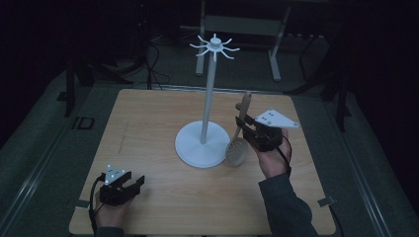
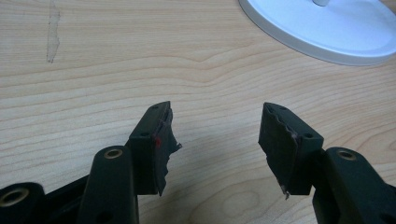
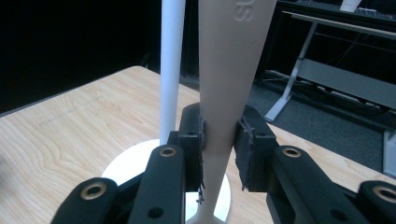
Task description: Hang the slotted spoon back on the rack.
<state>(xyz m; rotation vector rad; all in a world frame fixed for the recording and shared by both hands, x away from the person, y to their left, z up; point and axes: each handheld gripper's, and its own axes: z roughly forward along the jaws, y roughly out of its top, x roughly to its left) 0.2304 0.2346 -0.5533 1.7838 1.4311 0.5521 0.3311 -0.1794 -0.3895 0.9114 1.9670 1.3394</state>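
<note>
spoon (image 1: 240,136) held upright beside stand (image 1: 207,106), right tool (image 3: 219,140) clamped on its handle; left tool (image 2: 217,140) gapes empty over surface (image 1: 148,128). lift high, hook handle-end on a top prong, avoid nudging pole.

Light wood-grain table (image 1: 148,123), rectangular with rounded corners, on dark grey floor (image 1: 44,148). White stand (image 1: 202,143) sits right of centre: round flat base on the tabletop, thin upright pole, ring of hooks on top. Faint pale scuff mark (image 2: 52,32) on the wood left of the base. Small grey tabs at both near corners.
</note>
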